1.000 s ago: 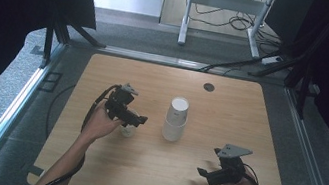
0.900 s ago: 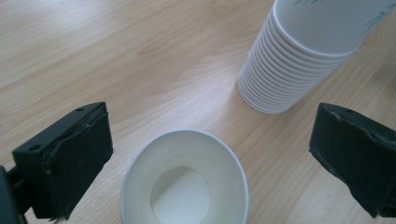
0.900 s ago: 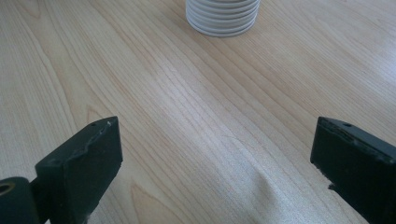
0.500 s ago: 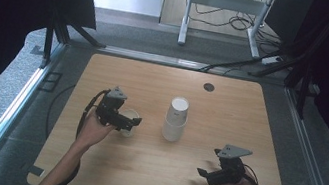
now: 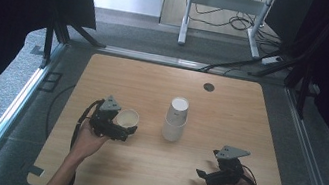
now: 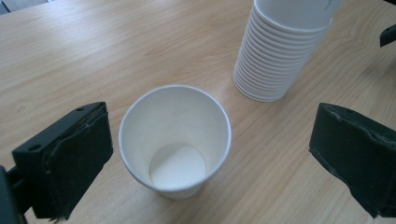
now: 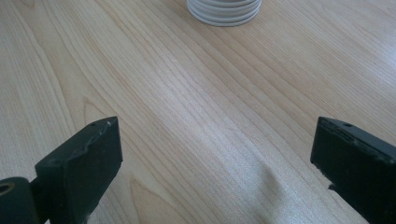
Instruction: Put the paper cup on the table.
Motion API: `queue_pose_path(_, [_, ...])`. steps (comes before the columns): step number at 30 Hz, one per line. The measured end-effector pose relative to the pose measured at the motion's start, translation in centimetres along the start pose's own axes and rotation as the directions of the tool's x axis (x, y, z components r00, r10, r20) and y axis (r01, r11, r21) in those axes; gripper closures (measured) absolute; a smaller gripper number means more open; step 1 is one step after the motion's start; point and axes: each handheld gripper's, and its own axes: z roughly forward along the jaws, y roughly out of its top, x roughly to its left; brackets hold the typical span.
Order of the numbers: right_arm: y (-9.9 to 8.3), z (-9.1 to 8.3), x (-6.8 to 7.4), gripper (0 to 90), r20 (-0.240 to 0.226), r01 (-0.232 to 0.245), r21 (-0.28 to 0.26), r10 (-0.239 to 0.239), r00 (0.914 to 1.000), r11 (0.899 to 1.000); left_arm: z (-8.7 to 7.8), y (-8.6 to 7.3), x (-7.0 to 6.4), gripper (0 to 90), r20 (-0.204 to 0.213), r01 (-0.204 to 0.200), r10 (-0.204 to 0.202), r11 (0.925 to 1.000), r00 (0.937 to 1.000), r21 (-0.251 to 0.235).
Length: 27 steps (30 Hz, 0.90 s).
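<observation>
White paper cup (image 6: 175, 140) stands upright and empty on the wood. The inverted cup stack (image 6: 285, 46) sits near it, apart.

Left gripper (image 5: 127, 129) and right gripper (image 5: 203, 172) both gape wide.

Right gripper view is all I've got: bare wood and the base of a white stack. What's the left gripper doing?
Observer: The left gripper is open around a single white paper cup, jaws wide apart, touching neither side.
Operator: Cup upright?
Observer: Yes, it stands mouth up on the table and is empty inside.
Operator: And the stack?
Observer: It is a stack of paper cups, upside down, standing apart from the single cup, mid-table.
Operator: My gripper?
Observer: The right gripper is open over bare wood, nearer the person than the stack.
</observation>
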Motion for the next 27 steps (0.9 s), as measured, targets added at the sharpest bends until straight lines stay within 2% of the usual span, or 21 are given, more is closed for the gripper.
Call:
queue_pose_path(13, [-0.1,0.1,0.0,2.1,0.003,0.004,0.003,-0.004,1.0,1.0,-0.4,-3.2,-1.6,0.0,-0.024,0.027,-0.028,0.9994,0.9993,-0.023])
queue_pose_path(19, [-0.2,0.2,0.0,1.6,0.001,0.0,0.0,0.0,1.0,1.0,0.1,-5.1,-2.9,0.0,-0.037,0.027,-0.027,0.9996,0.9989,-0.01])
queue_pose_path(27, [-0.5,0.3,-0.5,0.0,0.022,-0.047,-0.015,0.047,0.9986,0.999,1.4,-7.7,-4.3,0.0,-0.044,0.031,-0.029,0.9989,0.9986,0.036])
